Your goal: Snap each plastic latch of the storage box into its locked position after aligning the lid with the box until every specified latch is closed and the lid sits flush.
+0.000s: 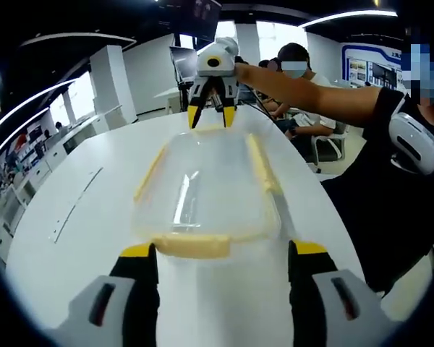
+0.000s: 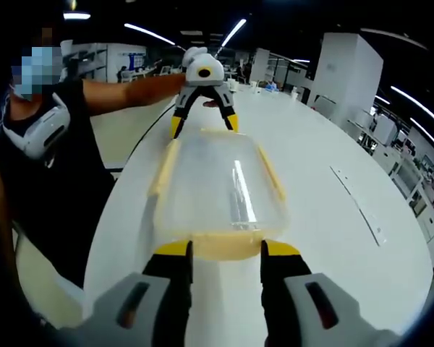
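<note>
- The clear storage box (image 1: 202, 191) lies flat on the white table (image 1: 72, 217), with its lid (image 2: 217, 184) on top. It sits between the two grippers, one at each short end.
- The job now looks like pushing down the yellow latch at each end. The near end latch (image 1: 195, 246) sits just in front of the left gripper (image 1: 220, 253). The other end latch (image 2: 220, 246) sits just in front of the right gripper (image 2: 224, 251).
- To do it well, first check the lid sits even all round (a crooked lid will not snap shut). Then push both ends straight down together, so the box does not slide on the smooth table.
- The long side latches (image 1: 262, 165) lie along the lid edges. I cannot tell if they are snapped shut yet.
- The left gripper's jaws are spread wide, and they hold nothing. Their tips are at the corners of the box end, very close or just touching.
- The right gripper's jaws are apart too, but not as wide. They grip nothing, and their tips sit against the latch.
</note>
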{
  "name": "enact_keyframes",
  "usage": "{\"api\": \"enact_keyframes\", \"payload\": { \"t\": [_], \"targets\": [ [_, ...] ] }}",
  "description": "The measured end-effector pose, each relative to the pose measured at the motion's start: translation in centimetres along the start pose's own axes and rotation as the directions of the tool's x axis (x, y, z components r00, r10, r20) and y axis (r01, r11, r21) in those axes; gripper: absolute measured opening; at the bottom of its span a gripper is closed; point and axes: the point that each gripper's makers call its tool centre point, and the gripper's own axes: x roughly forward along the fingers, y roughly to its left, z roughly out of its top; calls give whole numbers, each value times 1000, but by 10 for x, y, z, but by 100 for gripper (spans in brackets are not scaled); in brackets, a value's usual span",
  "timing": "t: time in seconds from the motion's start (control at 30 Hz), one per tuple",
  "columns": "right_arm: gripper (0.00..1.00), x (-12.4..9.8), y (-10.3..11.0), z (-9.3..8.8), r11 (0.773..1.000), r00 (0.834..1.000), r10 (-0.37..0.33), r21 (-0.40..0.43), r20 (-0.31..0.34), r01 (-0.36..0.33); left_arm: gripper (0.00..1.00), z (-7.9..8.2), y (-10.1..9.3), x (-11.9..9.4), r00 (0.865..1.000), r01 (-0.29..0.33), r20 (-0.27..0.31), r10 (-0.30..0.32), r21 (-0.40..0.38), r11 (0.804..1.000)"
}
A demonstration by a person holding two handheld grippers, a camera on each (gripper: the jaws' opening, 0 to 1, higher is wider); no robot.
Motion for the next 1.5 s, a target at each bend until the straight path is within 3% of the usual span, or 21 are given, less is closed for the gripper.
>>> {"api": "enact_keyframes", "payload": {
  "t": [0.67,0.77,0.83,0.9,1.0,1.27,1.3,1.37,1.5],
  "targets": [
    [35,0,-3,-1,1000,1000,-4,1,0,4,76,-2,-8,-3,1000,-2,20,1,11,1000],
    [48,-4,-6,2,999,999,-34,17,18,34,86,5,0,-6,998,-40,46,40,13,999],
    [72,-7,-10,8,997,997,-54,56,61,51,99,17,14,-10,992,-101,81,100,10,995],
    [88,-8,-4,11,997,997,-44,66,70,39,100,24,18,-13,989,-113,92,112,7,994],
    [96,-7,-2,11,997,998,-49,58,44,46,100,36,20,-13,986,-124,113,123,-4,992],
    [100,9,18,12,998,1000,28,57,0,-28,100,37,7,5,993,-101,55,101,-5,995],
    [100,10,18,11,998,1000,23,51,-20,-22,100,39,13,3,989,-138,51,137,26,990],
    [100,13,22,15,999,999,15,48,-42,-13,100,28,16,2,983,-176,-42,177,32,984],
    [100,12,17,23,999,996,-11,35,-84,14,100,33,11,5,984,-166,-61,168,27,986]
  ]
}}
